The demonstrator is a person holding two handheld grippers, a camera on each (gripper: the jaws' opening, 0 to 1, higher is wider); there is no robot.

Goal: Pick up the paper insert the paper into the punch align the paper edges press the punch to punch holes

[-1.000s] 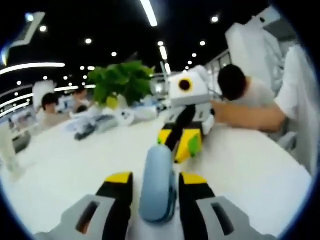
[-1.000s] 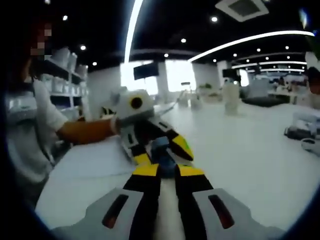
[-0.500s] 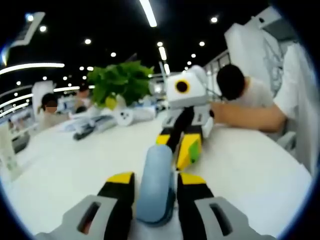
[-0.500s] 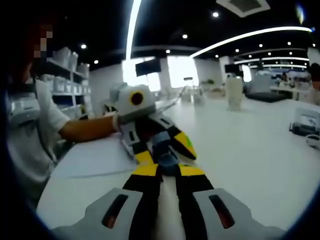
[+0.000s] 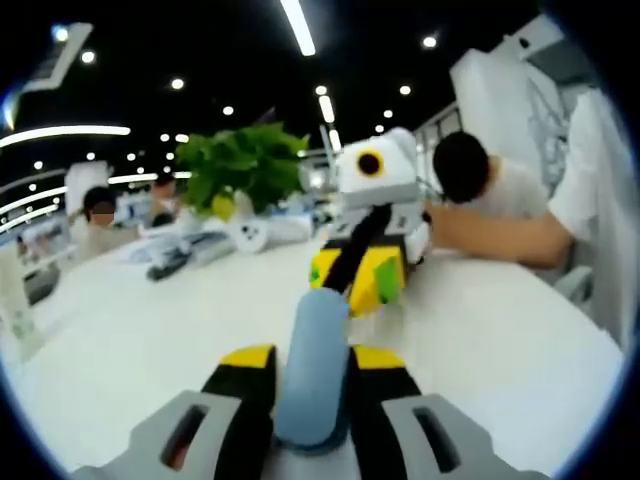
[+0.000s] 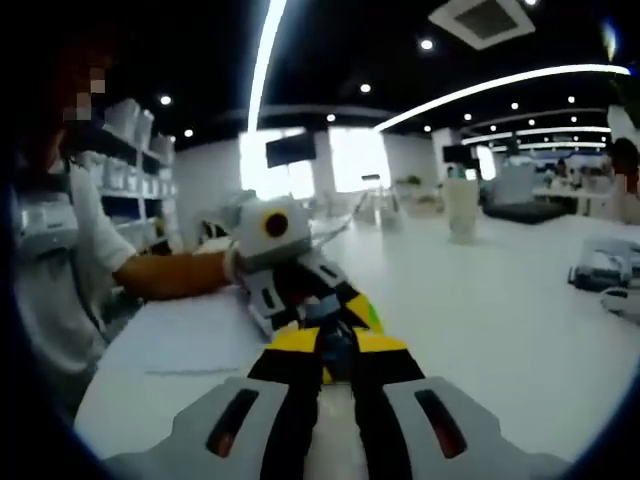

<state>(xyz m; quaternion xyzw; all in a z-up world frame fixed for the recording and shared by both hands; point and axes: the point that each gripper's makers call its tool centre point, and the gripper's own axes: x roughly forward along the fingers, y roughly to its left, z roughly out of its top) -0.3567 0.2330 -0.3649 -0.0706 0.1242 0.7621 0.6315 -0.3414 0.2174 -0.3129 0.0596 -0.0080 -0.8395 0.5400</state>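
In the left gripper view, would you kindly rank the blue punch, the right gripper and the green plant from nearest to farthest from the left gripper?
1. Blue punch, between the left gripper's jaws.
2. Right gripper, just beyond the punch, mid-table.
3. Green plant, far back, left of centre.
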